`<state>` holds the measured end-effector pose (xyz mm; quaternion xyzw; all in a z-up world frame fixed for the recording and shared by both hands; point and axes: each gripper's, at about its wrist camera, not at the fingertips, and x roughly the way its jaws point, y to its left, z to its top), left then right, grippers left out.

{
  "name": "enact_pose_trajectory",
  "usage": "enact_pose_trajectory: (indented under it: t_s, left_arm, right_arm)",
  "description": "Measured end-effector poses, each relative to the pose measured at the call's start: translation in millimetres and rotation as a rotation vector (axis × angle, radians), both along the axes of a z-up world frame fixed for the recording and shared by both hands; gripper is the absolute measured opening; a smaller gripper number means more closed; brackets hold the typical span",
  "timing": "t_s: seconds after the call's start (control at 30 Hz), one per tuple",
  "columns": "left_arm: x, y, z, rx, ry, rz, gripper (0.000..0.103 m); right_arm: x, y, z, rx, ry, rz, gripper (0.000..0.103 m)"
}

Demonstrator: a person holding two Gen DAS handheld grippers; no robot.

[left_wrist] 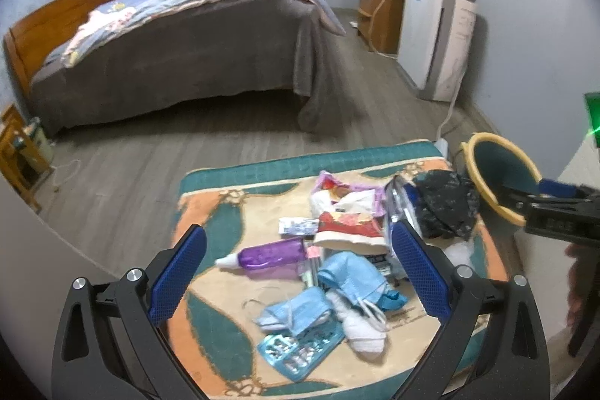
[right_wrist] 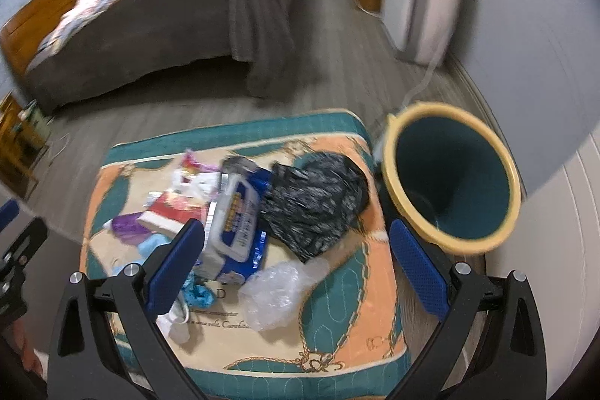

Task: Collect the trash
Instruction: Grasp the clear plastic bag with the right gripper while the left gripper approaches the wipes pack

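Note:
Trash lies on a patterned mat [left_wrist: 210,208] [right_wrist: 337,287]: a purple bottle [left_wrist: 270,253], blue face masks [left_wrist: 348,276], a blister pack [left_wrist: 300,351], a red wrapper [left_wrist: 348,227], a black crumpled bag [left_wrist: 446,205] [right_wrist: 315,201], a white-and-blue packet [right_wrist: 236,223] and clear plastic [right_wrist: 277,291]. A teal bin with a yellow rim [right_wrist: 450,175] [left_wrist: 498,171] stands right of the mat. My left gripper [left_wrist: 300,268] is open and empty above the masks. My right gripper [right_wrist: 296,265] is open and empty above the clear plastic; it also shows in the left wrist view [left_wrist: 558,205].
A bed [left_wrist: 180,44] with a grey cover stands beyond the mat across wooden floor [left_wrist: 123,167]. A white appliance [left_wrist: 435,36] and a wooden cabinet [left_wrist: 378,14] line the right wall, with a cable [left_wrist: 450,115] trailing toward the bin. A small wooden stand [left_wrist: 18,152] is at far left.

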<state>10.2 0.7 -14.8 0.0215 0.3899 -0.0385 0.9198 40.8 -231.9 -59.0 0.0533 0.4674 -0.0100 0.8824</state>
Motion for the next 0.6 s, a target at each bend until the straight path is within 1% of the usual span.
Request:
enact_pose_trajectory:
  t_s: [0.1, 0.13, 0.2, 0.27, 0.33, 0.4, 0.43, 0.47, 0.5, 0.57, 0.6]
  left_arm:
    - [4.7, 0.8, -2.4, -0.001, -0.011, 0.01, 0.098]
    - [6.8, 1.1, -3.2, 0.005, -0.015, 0.021, 0.098]
    - [9.0, 1.3, -5.2, -0.006, -0.016, 0.026, 0.098]
    - [12.2, 1.4, -7.1, 0.0, -0.011, 0.034, 0.098]
    - [13.3, -0.8, -9.6, 0.026, -0.005, 0.038, 0.098]
    - [12.6, -2.1, -12.2, 0.041, -0.001, 0.03, 0.098]
    - [12.5, -2.5, -14.1, 0.048, 0.005, 0.027, 0.098]
    - [12.6, -2.4, -15.6, 0.047, 0.014, 0.019, 0.098]
    - [12.4, -2.1, -16.5, 0.044, 0.018, 0.015, 0.098]
    - [12.0, -1.6, -17.8, 0.04, 0.022, 0.008, 0.098]
    - [11.7, -1.5, -17.8, 0.037, 0.022, 0.002, 0.098]
  right_arm:
    - [1.8, -1.7, -15.0, 0.012, 0.035, -0.065, 0.097]
    - [3.5, -0.8, -19.5, 0.005, 0.046, -0.071, 0.097]
    - [5.9, 5.0, -31.8, 0.026, 0.071, -0.06, 0.097]
    - [7.4, 11.3, -48.0, 0.041, 0.098, -0.061, 0.097]
    - [6.7, 17.9, -66.0, 0.008, 0.127, -0.068, 0.097]
    - [7.3, 25.9, -83.2, -0.061, 0.171, -0.055, 0.097]
    - [8.2, 28.1, -88.4, -0.075, 0.19, -0.043, 0.093]
    - [9.4, 30.2, -93.4, -0.088, 0.209, -0.03, 0.081]
    - [10.2, 30.6, -96.5, -0.098, 0.222, -0.028, 0.077]
    - [12.8, 28.7, -101.5, -0.094, 0.238, -0.028, 0.063]
    - [13.9, 27.5, -105.9, -0.076, 0.26, -0.023, 0.058]
